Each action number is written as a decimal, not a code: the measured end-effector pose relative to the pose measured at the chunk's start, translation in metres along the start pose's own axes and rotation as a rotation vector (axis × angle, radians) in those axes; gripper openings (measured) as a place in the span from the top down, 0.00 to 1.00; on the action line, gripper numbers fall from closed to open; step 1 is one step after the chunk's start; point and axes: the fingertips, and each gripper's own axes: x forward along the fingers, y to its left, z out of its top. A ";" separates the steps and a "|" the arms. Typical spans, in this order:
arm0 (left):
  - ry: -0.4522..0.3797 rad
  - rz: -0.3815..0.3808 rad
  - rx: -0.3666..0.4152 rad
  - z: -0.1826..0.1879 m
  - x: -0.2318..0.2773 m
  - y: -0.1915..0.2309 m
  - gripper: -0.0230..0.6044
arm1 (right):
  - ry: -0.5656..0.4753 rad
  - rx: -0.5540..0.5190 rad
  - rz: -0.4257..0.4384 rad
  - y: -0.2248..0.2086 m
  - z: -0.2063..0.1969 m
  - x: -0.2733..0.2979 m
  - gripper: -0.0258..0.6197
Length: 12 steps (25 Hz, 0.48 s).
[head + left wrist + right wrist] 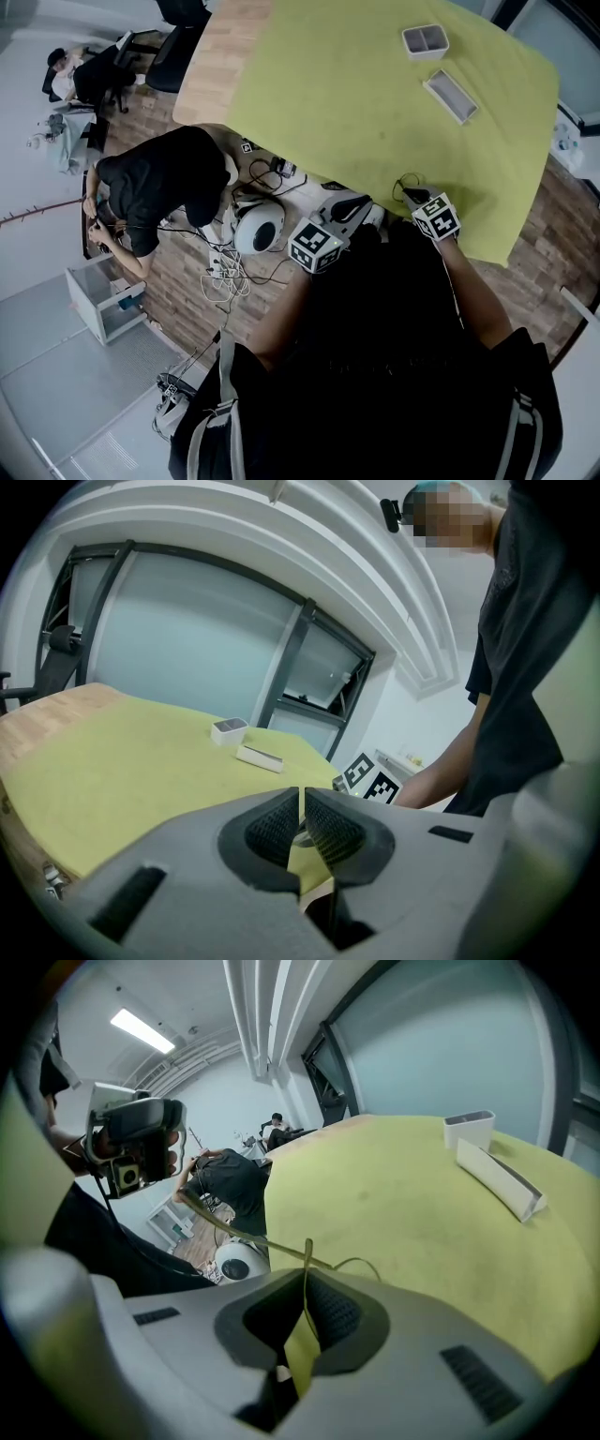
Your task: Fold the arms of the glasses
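**Head view:** I am holding the left gripper (352, 208) and right gripper (413, 197) near each other at the lower edge of the green worktop (356, 84). Both are well apart from the two white boxes (425, 40) at upper right.

**Left gripper view:** Its fingers are sitting together, with nothing clearly between them.

**Right gripper view:** Its fingers are clamping the thin glasses (253, 1230) above the worktop's near edge. One arm is running out toward the upper left, so the folding is looking mostly undone.
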 end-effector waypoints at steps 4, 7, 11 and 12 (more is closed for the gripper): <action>0.006 -0.016 0.000 -0.004 0.004 -0.008 0.91 | 0.014 0.001 -0.004 -0.003 -0.004 0.008 0.91; -0.005 -0.027 -0.019 -0.007 0.006 -0.011 0.91 | 0.023 0.015 0.004 -0.007 -0.002 0.011 0.91; -0.006 -0.031 -0.032 -0.006 0.008 -0.013 0.91 | 0.031 0.057 0.037 -0.014 0.001 0.012 0.91; -0.005 -0.031 -0.031 -0.007 0.008 -0.012 0.91 | 0.028 0.082 0.049 -0.017 0.003 0.011 0.91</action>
